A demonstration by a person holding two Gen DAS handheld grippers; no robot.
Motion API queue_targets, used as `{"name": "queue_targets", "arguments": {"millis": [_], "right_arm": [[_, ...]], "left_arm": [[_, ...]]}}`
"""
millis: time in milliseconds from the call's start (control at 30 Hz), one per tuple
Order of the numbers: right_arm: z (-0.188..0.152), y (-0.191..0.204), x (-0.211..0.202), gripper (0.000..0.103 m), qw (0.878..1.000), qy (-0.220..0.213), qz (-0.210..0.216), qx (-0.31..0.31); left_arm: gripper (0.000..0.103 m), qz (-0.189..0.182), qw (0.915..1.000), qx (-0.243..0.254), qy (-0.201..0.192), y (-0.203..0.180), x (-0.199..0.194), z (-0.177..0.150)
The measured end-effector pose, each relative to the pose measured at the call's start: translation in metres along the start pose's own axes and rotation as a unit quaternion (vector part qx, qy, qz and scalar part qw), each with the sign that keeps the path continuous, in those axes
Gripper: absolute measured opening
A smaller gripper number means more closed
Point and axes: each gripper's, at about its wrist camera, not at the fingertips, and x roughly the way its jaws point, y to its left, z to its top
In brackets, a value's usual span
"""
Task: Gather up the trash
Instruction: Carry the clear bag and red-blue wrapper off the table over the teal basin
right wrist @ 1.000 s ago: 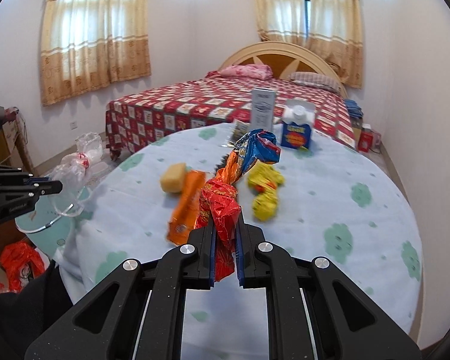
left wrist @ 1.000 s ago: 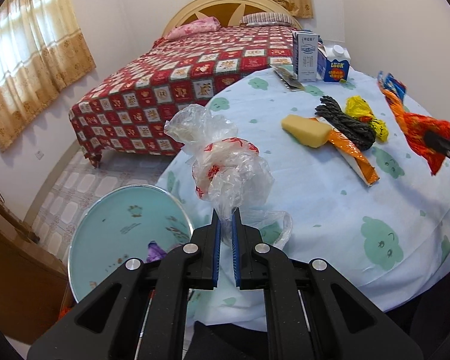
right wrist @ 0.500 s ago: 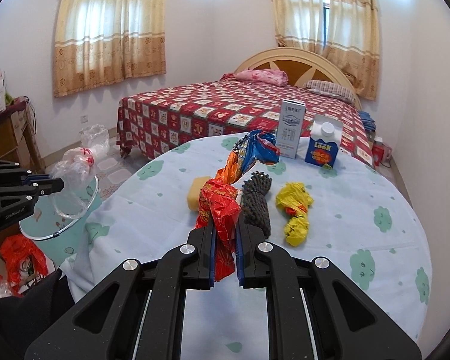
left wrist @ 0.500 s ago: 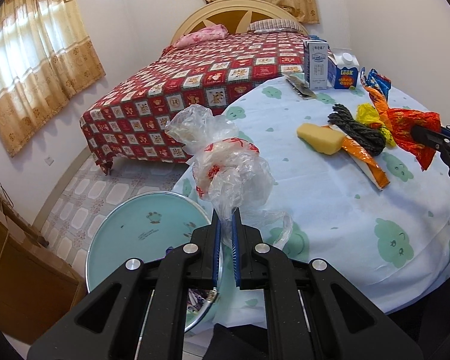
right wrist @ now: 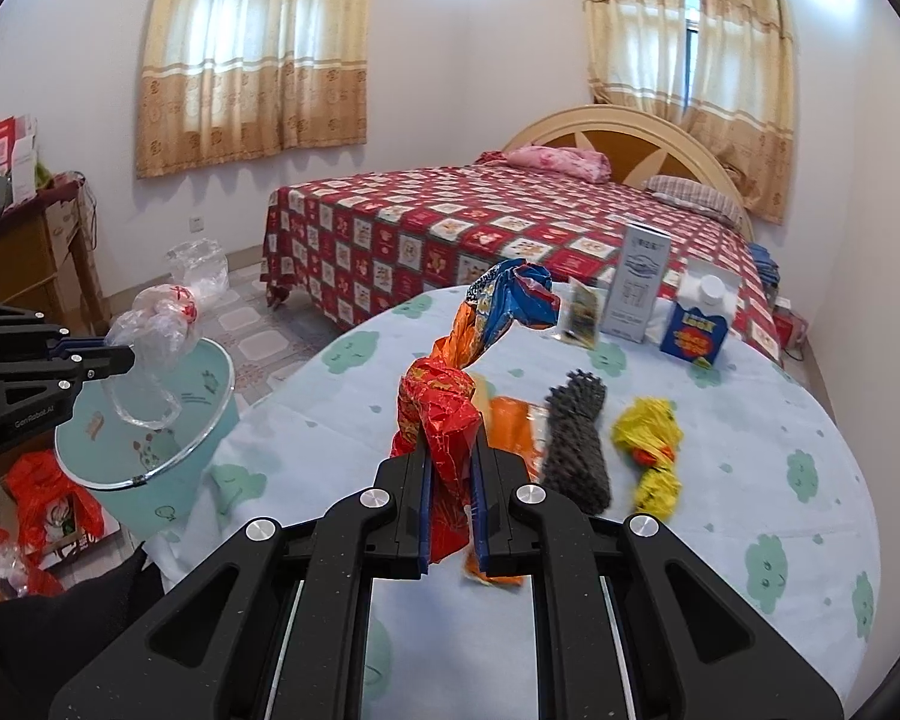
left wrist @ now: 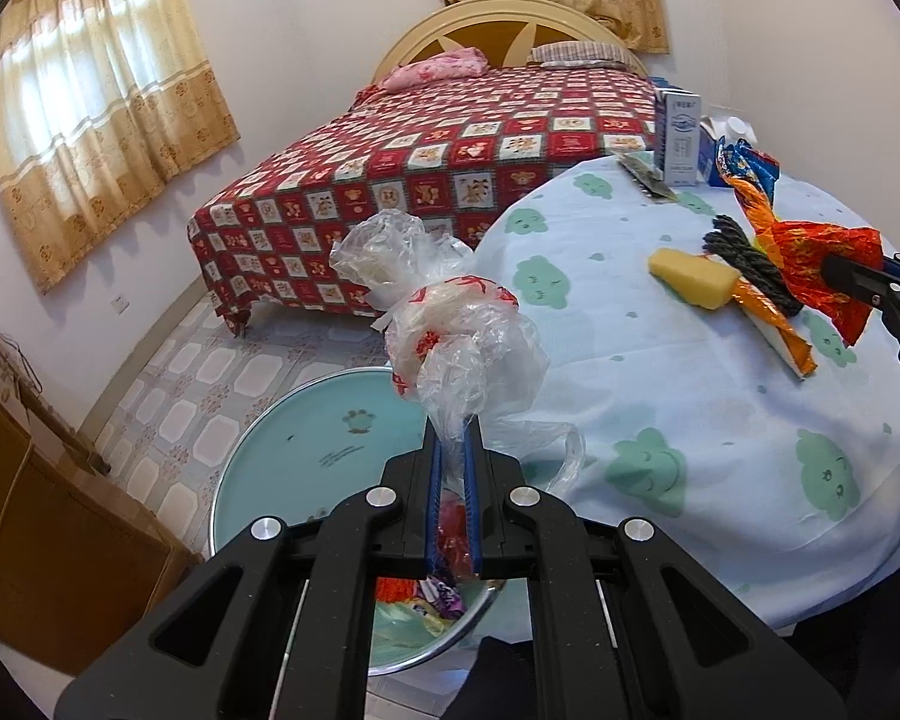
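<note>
The round counter with the pale blue cloth printed with green clouds [right wrist: 720, 540] carries most of what's left, and just beside its edge, lower down, sits the light turquoise round trash bin with the metal rim [right wrist: 150, 444], which already has some colourful scraps at the bottom.

The left gripper [left wrist: 452, 456] has its jaws clenched on the neck of a crumpled clear plastic bag with red print [left wrist: 456, 336], hanging right over the bin mouth. That thing weighs next to nothing and is floppy and slick, so I'd guess pinching the bunched neck is the only hold that works; grab a loose flap and it'll just slide out.

The right gripper [right wrist: 451, 468] is clamped on a twisted red, orange and blue foil snack wrapper [right wrist: 450, 396], held up above the counter. Also super light, crinkly, holds its twist a bit, so the scrunched lower end is a decent spot.

On the counter itself: a dark grey knobbly scrubber-looking roll [right wrist: 573, 444], a flat orange wrapper [right wrist: 513, 426] partly hidden behind the jaws, a crumpled yellow plastic wrapper [right wrist: 651, 450] and a yellow sponge block [left wrist: 693, 277]. All soft and light, probably easy to pinch mid-body; the flat one looks hardest to get under.
</note>
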Motion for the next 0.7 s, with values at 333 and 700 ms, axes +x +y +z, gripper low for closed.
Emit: {"name": "queue_targets", "arguments": {"millis": [333, 700], "right_arm": [[0.011, 0.027, 0.011, 0.011, 1.0, 0.001, 0.018, -0.025], [0.019, 0.054, 0.02, 0.011, 0.998, 0.001, 0.041, -0.046]], "left_arm": [[0.007, 0.014, 0.9998, -0.013, 0.003, 0.022, -0.001, -0.006], [0.007, 0.028, 0.9993, -0.021, 0.008, 0.041, -0.001, -0.011]]}}
